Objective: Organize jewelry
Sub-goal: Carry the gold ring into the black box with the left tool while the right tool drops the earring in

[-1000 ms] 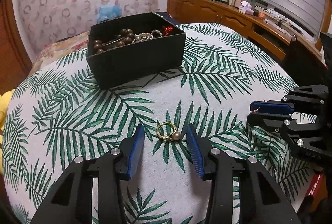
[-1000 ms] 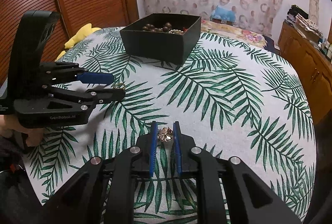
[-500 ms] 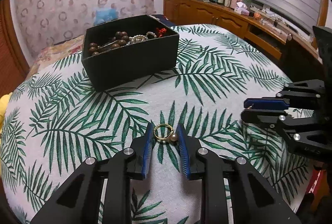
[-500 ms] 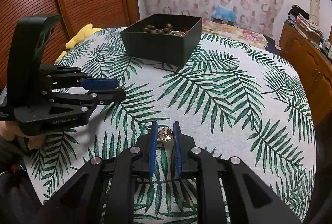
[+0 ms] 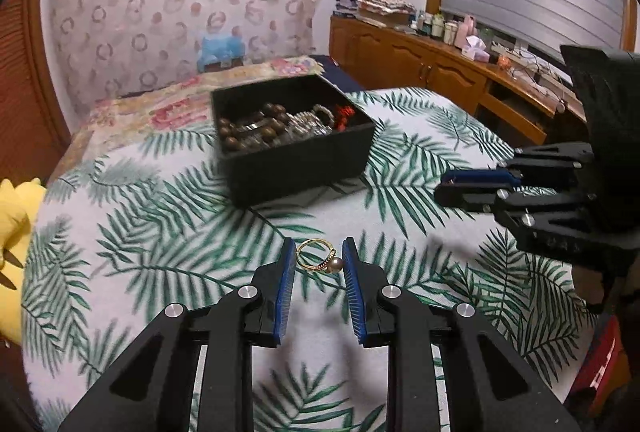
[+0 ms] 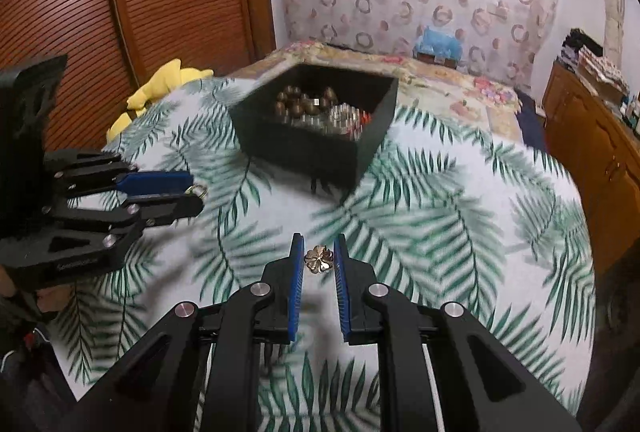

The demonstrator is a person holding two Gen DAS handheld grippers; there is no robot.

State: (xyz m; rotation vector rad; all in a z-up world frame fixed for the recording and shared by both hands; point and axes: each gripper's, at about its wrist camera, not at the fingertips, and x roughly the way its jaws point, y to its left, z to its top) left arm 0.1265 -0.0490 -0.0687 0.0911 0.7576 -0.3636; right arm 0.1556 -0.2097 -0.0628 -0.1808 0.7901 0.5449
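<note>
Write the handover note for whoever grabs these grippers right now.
Left gripper: shut on the gold ring, lifted off the cloth.
Right gripper: shut on the flower piece, also held up.
Black box: ahead on the cloth, open, already holding beads and other jewelry.
Done: both pieces picked up.
Left: carry both to the box and drop them in.

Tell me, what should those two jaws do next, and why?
Probably carry both pieces over the black box and let go. The left gripper pinches a gold pearl ring, the right gripper a flower-shaped piece, and the box already holds beads.
</note>
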